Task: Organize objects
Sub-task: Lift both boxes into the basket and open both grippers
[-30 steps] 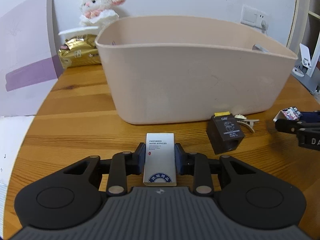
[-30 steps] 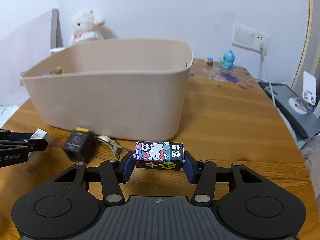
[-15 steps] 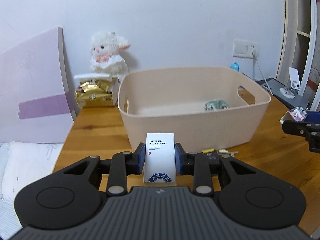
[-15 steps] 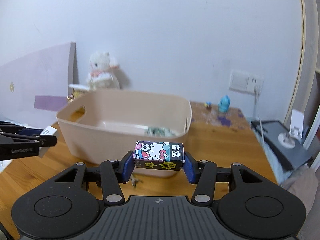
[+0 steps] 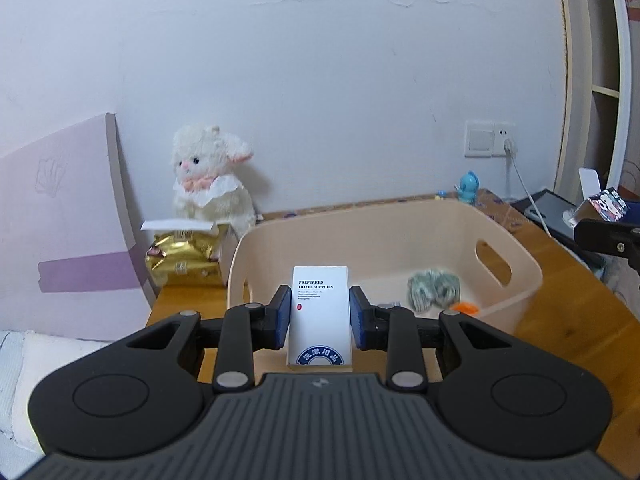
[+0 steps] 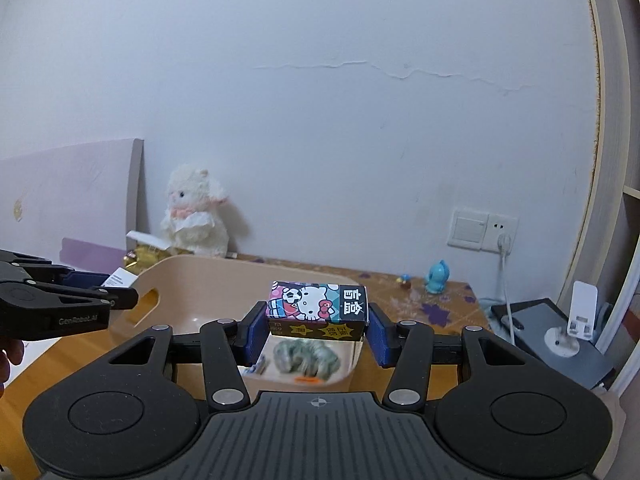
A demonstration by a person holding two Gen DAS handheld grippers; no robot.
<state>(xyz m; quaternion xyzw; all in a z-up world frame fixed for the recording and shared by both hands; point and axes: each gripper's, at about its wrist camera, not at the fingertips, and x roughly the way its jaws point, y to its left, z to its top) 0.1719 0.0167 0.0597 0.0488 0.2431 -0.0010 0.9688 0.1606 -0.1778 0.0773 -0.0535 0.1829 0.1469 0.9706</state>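
My left gripper (image 5: 319, 318) is shut on a white hotel-supplies box (image 5: 320, 312), held high above the near edge of the beige bin (image 5: 520, 268). My right gripper (image 6: 316, 330) is shut on a Hello Kitty box (image 6: 318, 308), held above the bin (image 6: 168, 276) at its right end. The bin holds a grey-green crumpled cloth (image 5: 433, 290), a small orange item (image 5: 466, 307) and a small packet (image 6: 258, 366). The right gripper with its box shows at the left wrist view's right edge (image 5: 604, 216); the left gripper shows at the right wrist view's left edge (image 6: 60, 300).
A white plush lamb (image 5: 210, 182) and a gold foil pack (image 5: 182, 264) stand behind the bin by a pink board (image 5: 60, 240). A blue figurine (image 6: 438, 278), wall socket with cable (image 6: 502, 236) and a dark tablet with a white stand (image 6: 560, 336) are to the right on the wooden table (image 5: 568, 320).
Both grippers have risen from the table in front of the bin and moved forward over it, each still holding its box. The bin's inside has come into view.
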